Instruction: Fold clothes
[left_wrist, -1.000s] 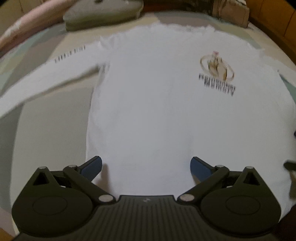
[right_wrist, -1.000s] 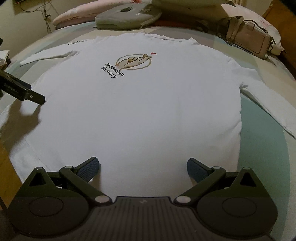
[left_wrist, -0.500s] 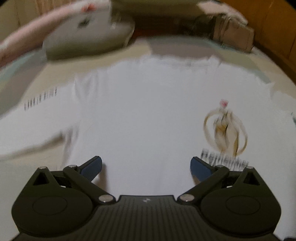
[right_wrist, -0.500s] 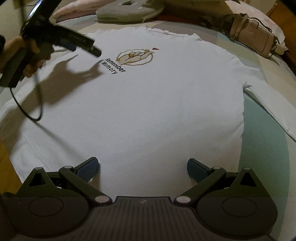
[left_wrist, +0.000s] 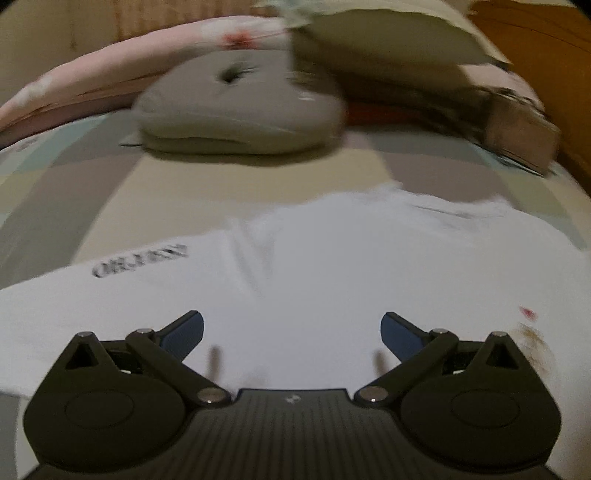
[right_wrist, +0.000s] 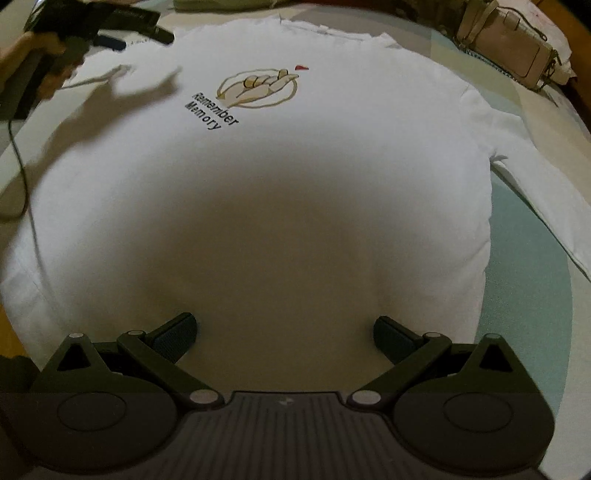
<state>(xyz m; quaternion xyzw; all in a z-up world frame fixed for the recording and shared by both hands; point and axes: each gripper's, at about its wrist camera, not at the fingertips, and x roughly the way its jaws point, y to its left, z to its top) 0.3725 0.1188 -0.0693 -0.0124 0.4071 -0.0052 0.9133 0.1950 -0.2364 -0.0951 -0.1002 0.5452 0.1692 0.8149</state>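
A white long-sleeved shirt (right_wrist: 295, 177) with a hand logo and the words "Remember Memory" (right_wrist: 210, 110) lies flat, front up, on the bed. My left gripper (left_wrist: 291, 328) is open and empty, low over the shirt's left shoulder near the collar (left_wrist: 424, 206); it also shows in the right wrist view (right_wrist: 133, 27) at the top left. My right gripper (right_wrist: 283, 330) is open and empty, low over the shirt's hem, casting a shadow on the cloth. The right sleeve (right_wrist: 546, 199) stretches out to the right.
A grey cushion (left_wrist: 236, 107), pink floral bedding (left_wrist: 110, 74) and a beige handbag (right_wrist: 509, 48) lie at the head of the bed. A black cable (right_wrist: 18, 162) trails from the left hand. The bed's wooden edge (right_wrist: 7, 332) runs at the lower left.
My left gripper has travelled up the shirt from the hem to the left shoulder and collar. My right gripper has dropped closer to the hem. Both stay open.
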